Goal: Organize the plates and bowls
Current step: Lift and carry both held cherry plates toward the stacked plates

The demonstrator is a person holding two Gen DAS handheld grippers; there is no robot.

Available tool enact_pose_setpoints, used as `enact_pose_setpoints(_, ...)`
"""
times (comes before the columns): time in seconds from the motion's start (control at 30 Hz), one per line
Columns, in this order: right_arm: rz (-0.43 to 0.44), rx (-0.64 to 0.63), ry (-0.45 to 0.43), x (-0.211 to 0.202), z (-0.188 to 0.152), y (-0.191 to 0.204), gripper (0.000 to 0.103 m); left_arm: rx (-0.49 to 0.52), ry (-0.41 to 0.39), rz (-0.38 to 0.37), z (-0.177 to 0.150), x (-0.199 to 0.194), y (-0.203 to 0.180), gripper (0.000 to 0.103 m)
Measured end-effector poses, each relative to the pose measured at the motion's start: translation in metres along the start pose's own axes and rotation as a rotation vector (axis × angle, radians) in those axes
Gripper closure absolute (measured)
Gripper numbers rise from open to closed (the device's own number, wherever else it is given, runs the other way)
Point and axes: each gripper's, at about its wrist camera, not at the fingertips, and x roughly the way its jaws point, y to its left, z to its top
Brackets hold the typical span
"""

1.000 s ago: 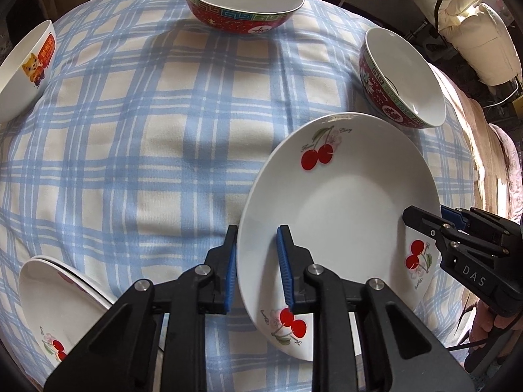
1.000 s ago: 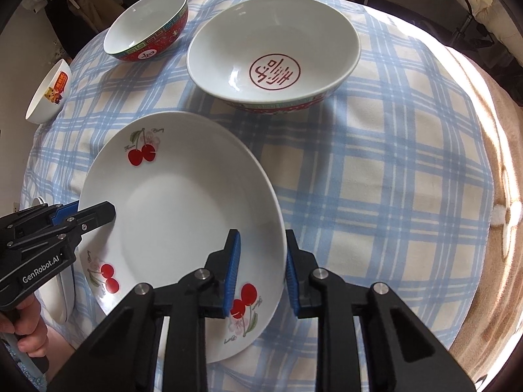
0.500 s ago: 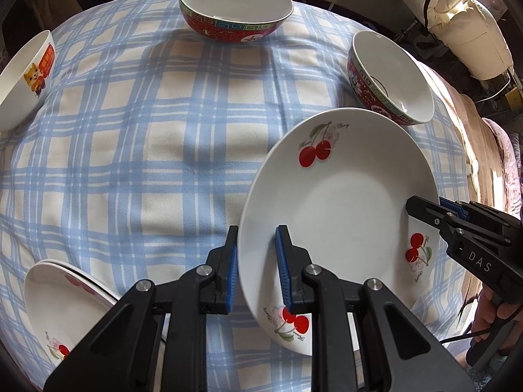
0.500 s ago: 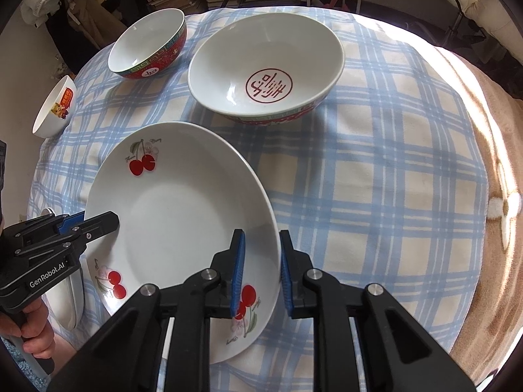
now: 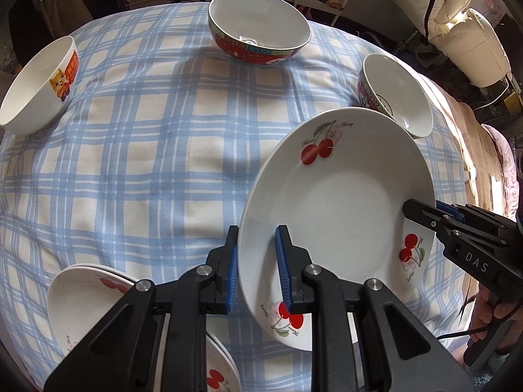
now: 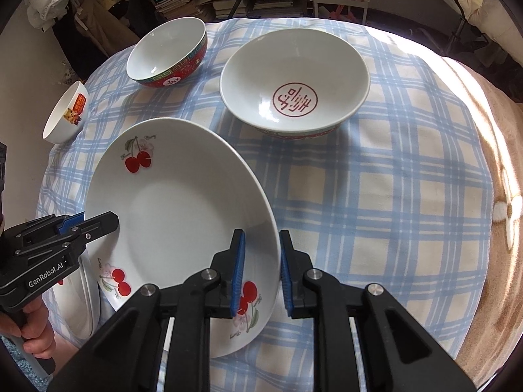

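A white cherry-print plate hangs tilted above the checked tablecloth, held at opposite rims. My left gripper is shut on its left rim; in the right wrist view this left gripper bites the plate's left edge. My right gripper is shut on the right rim, and the left wrist view has that right gripper clamped on the plate's right side. Below lies a stack of cherry plates.
On the tablecloth stand a red bowl, a white cat-print bowl and a wide bowl with a red character. Books and clutter ring the table's far side.
The plate and both grippers have come up from the cloth, so the table looks farther off. The right jaws drew in a little onto the rim.
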Motion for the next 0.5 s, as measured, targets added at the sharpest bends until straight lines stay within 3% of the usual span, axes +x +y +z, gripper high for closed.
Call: enact_pose_setpoints(0.5, 0.045, -0.055, -0.032, -0.019, -0.003, 0.056, 0.082, -0.068, -0.058, 0.017, -0.025, -0.047, 0.051, 0.082)
